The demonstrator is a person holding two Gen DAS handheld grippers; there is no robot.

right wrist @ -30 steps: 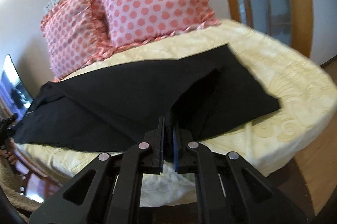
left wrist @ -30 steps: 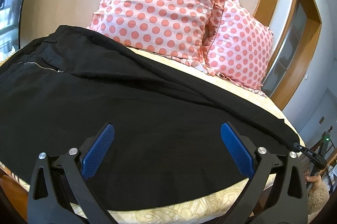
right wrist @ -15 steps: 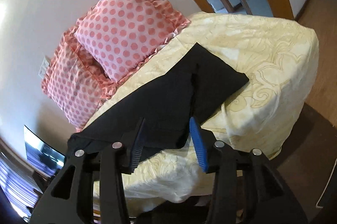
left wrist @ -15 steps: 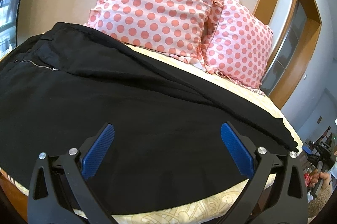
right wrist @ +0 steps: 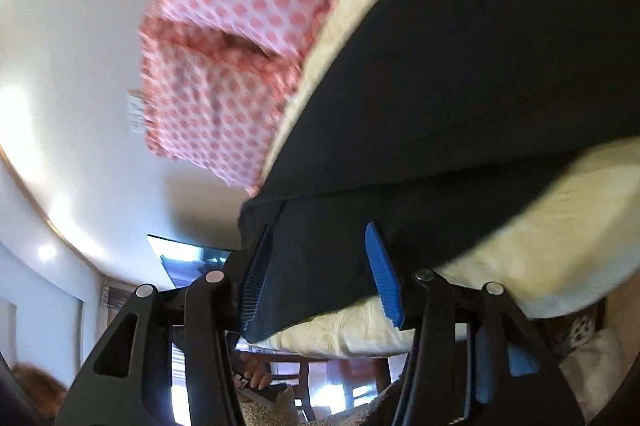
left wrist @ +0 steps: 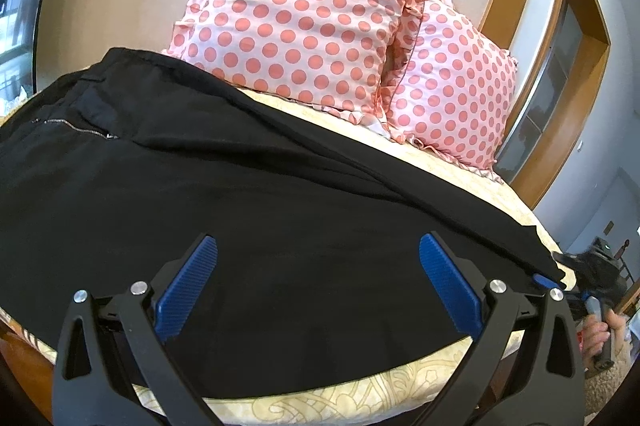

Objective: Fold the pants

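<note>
Black pants (left wrist: 248,194) spread flat across bed (left wrist: 328,400), waistband and zipper at 9 o'clock, leg hems toward 3 o'clock. Two polka-dot pillows (left wrist: 304,14) at 12 o'clock behind pants. Left hand-held gripper (left wrist: 316,286) hovering over near edge, jaws wide apart, nothing between pads. Right hand-held gripper (right wrist: 320,278) rolled, view blurred; jaws parted, pads apparently not pressing pants cloth seen between them. Person's hand (left wrist: 600,336) at 4 o'clock.
</note>
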